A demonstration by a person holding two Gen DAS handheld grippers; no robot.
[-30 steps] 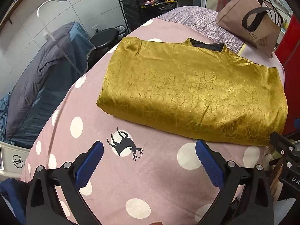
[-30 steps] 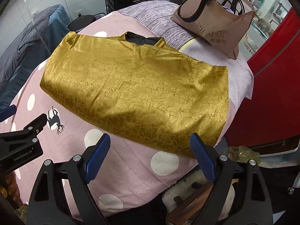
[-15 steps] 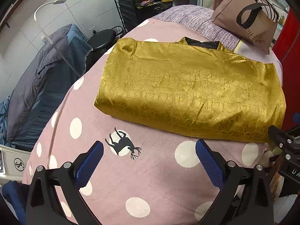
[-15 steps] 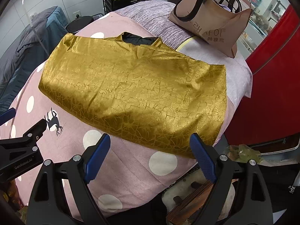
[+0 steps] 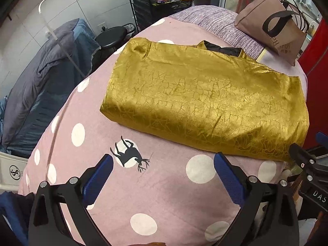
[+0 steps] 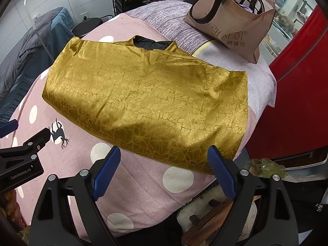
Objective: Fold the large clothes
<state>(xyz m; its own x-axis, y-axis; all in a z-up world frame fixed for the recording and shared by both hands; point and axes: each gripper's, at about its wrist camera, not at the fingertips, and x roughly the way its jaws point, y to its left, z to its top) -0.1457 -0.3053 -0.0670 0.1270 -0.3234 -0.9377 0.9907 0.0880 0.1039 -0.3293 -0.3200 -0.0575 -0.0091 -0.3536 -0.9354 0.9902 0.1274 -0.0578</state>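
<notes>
Clearly, in the left wrist view, the gold garment (image 5: pixel 205 102) is seen lying flat on the pink dotted bedspread (image 5: pixel 164 194), already folded into a broad band with its long axis running from 10 o'clock to 4 o'clock. The left gripper (image 5: pixel 163 170) is held above bare bedspread with its blue fingers (image 5: pixel 98 176) spread wide and nothing between them. The garment's near folded edge lies toward 12 o'clock from the fingers, near but apart. A black collar lining (image 5: pixel 222 50) is visible at the far edge, and a brown tote bag (image 5: pixel 272 24) stands beyond it at 1 o'clock. The right gripper's tip is glimpsed at 3 o'clock.

In the right wrist view, the right gripper (image 6: pixel 164 168) is likewise spread wide and empty. Here the garment (image 6: pixel 147 102) is found closer: its near right corner (image 6: pixel 205 164) sits just beside the right-hand finger (image 6: pixel 221 174), at about 1 o'clock. The long axis is seen crossing from 9 o'clock to 3 o'clock. The left gripper (image 6: pixel 24 155) is seen at 9 o'clock, short of the cloth.

The right gripper is judged nearer; the next fold would likely be taken across the long axis.
</notes>
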